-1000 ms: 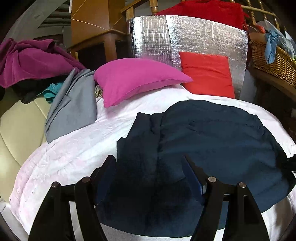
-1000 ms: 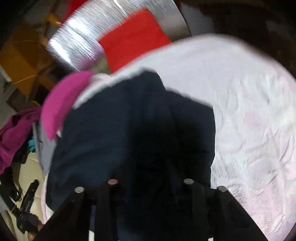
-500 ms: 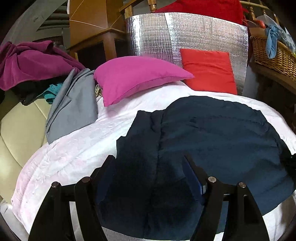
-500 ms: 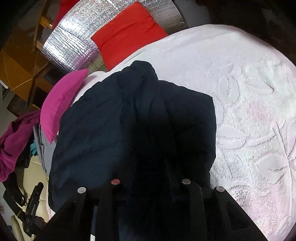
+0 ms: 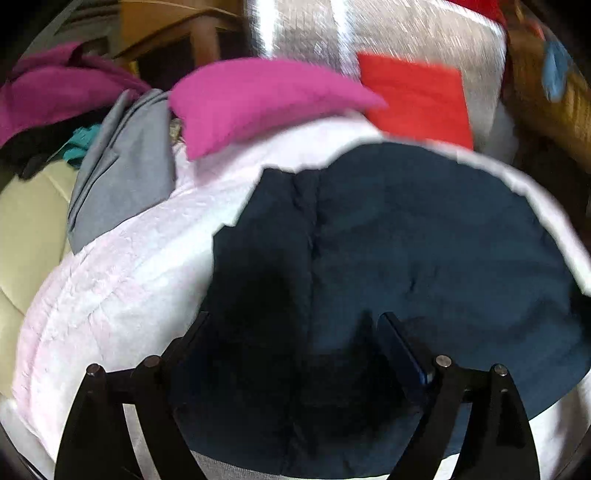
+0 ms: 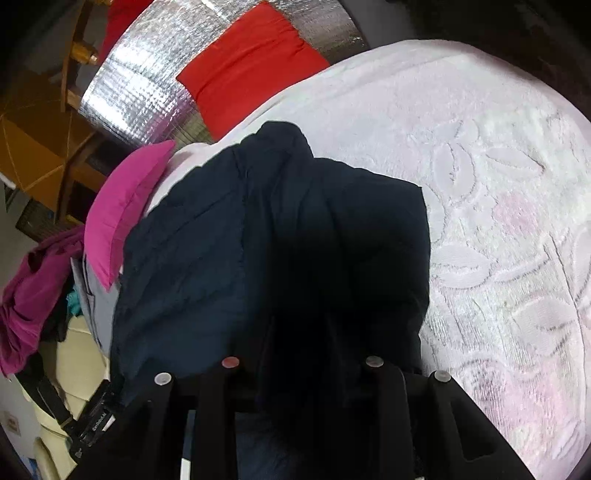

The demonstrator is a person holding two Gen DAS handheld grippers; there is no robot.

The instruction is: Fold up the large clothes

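Note:
A large navy garment [image 5: 406, 240] lies spread on a white embossed bedspread [image 5: 122, 288]. My left gripper [image 5: 295, 321] hovers over the garment's near edge. Its jaws are opening wide, the cloth lies flat under them and the pads press on nothing. In the right wrist view the same garment [image 6: 207, 258] rises in a bunched dark fold toward my right gripper [image 6: 301, 332], which looks shut on that fold. The right fingertips are mostly lost in the dark cloth. The left wrist view is motion-blurred.
A pink pillow [image 5: 258, 96] and a red pillow [image 5: 417, 96] lean on a silver foil panel [image 5: 306, 33] at the bed's far side. A grey garment [image 5: 125, 162] and magenta cloth [image 5: 55, 88] pile at the left. A wicker basket [image 5: 546, 92] stands at the right. Bare bedspread [image 6: 498, 221] stretches right of the garment.
My left gripper's fingers have spread wider, and its view has dipped closer over the garment and blurred. The right wrist view went from blurred to sharp and shows the same fold.

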